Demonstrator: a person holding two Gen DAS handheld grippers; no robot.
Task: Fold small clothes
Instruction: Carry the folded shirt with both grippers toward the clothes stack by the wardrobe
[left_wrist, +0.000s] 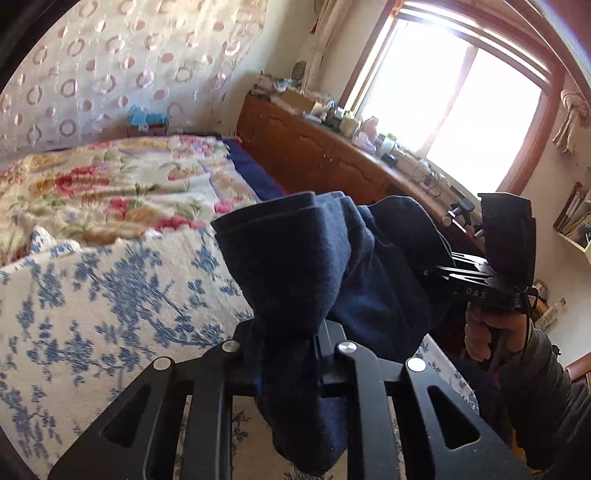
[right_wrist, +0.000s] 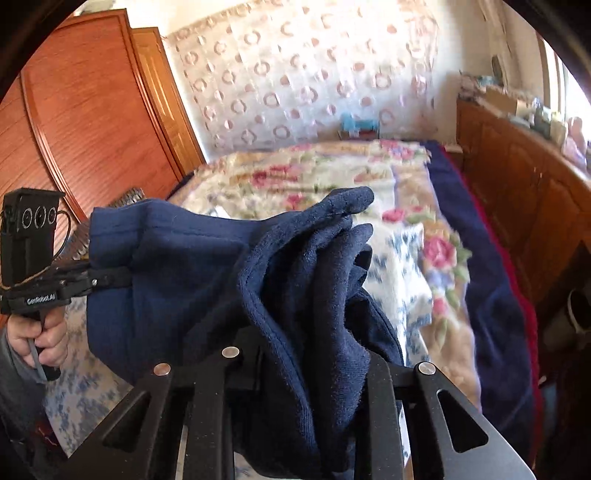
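a bed (left_wrist: 110, 280) spread with a blue-and-white floral cover fills the room below, a pink flowered blanket (left_wrist: 110, 184) lying across its far half. above it hangs the navy garment (left_wrist: 314, 258), bunched and slung between two hand-held tools, clear of the cover in both views. this reads as the lift-and-spread step of folding: the cloth is up but still crumpled, no crease yet laid. the next move likely calls for drawing the two grips apart until the fabric hangs flat, then lowering it onto the bed (right_wrist: 399, 266) so one edge can be brought over. both tools point forward and downward over the mattress, side by side. the left gripper (left_wrist: 286, 354) has its jaws drawn narrow, pinching a thick wad of the garment (right_wrist: 207, 266). the right gripper (right_wrist: 306, 369) likewise clamps a gathered fold between narrow jaws. the right hand (left_wrist: 491, 332) wraps its tool's handle in the left view; the left hand (right_wrist: 40, 339) grips its own in the right view.
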